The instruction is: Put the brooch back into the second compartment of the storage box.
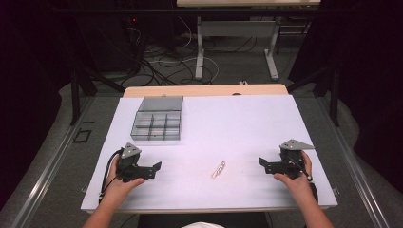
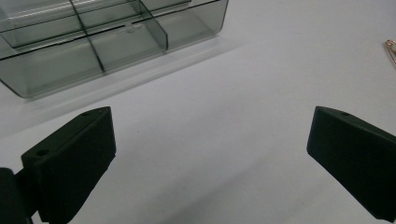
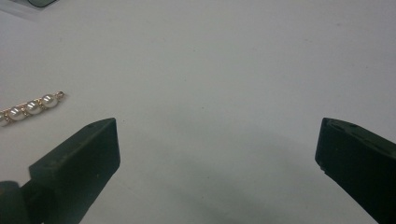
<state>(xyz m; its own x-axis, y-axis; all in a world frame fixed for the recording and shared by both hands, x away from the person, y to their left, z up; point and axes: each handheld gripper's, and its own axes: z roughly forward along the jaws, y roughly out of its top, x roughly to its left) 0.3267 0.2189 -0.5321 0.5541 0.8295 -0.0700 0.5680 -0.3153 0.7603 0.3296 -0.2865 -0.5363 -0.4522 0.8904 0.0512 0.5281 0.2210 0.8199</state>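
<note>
A gold hair clip set with pearls (image 1: 218, 169) lies on the white table (image 1: 228, 123) between my two grippers. In the right gripper view the hair clip (image 3: 30, 108) is at the left edge; in the left gripper view the clip's tip (image 2: 391, 46) peeks in at the right edge. A clear grey compartment box (image 1: 157, 118) with its lid up stands at the back left, and the box (image 2: 102, 42) is ahead of the left jaws. My left gripper (image 1: 154, 169) rests on the table, open and empty. My right gripper (image 1: 264, 165) is open too, nothing between its jaws.
The table's front edge runs just below the person's hands (image 1: 298, 183). Beyond the far edge are desk legs (image 1: 200, 52) and cables (image 1: 161, 64) on the floor. Dark curtains close off both sides.
</note>
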